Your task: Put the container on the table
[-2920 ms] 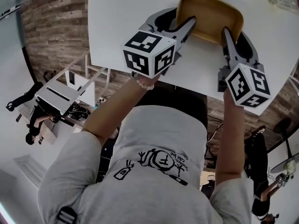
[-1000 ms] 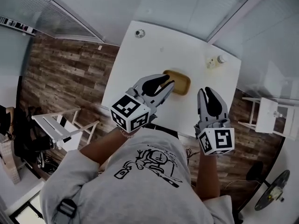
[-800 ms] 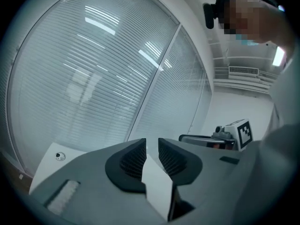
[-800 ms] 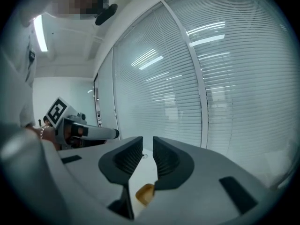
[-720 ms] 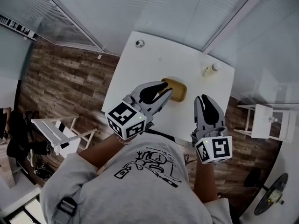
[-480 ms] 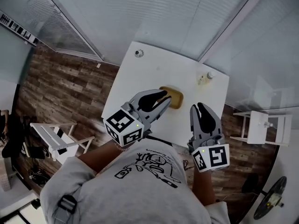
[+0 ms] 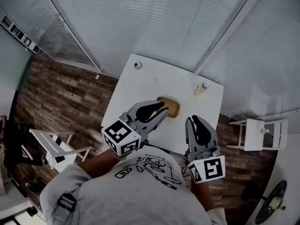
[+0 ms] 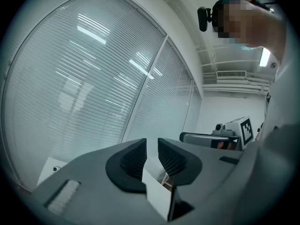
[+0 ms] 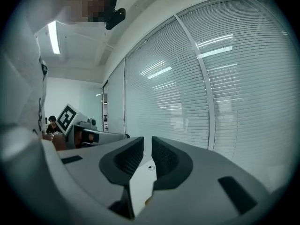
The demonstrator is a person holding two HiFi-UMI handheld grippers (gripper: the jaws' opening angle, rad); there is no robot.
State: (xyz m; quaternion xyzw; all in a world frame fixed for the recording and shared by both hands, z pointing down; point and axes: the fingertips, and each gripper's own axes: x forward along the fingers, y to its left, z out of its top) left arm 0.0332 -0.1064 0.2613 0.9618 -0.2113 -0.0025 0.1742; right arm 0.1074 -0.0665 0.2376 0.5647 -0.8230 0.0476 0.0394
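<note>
The container (image 7: 171, 106), a shallow tan tray, sat flat on the white table (image 7: 140, 86), close to the table's 6 o'clock edge in the head view. Neither tool was holding it.

The left gripper (image 7: 163, 109) hung at about 7 o'clock from the container, and in the head view its tip overlapped the tray's near-left corner; whether it touched could not be told. In the left gripper view its ribbed pads (image 8: 135, 157) were drawn together to a thin slit with nothing between them, and only a strip of white table showed through.

The right gripper (image 7: 192, 120) was at about 5 o'clock from the container and apart from it, above the table's near edge. Its pads (image 9: 165, 156) were also closed to a thin slit and held nothing.

A small clear bottle (image 7: 200, 86) lay on the table at about 1 o'clock from the container, near the far-right corner. A small round object (image 7: 137, 65) sat at about 11 o'clock, near the far-left corner.

Closed window blinds (image 7: 154, 18) ran behind the table at 12 o'clock. A white chair (image 7: 255, 134) stood on the wood floor (image 7: 61, 93) at 3 o'clock from the table. The person's grey printed shirt (image 7: 136, 191) filled the view at 6 o'clock.
</note>
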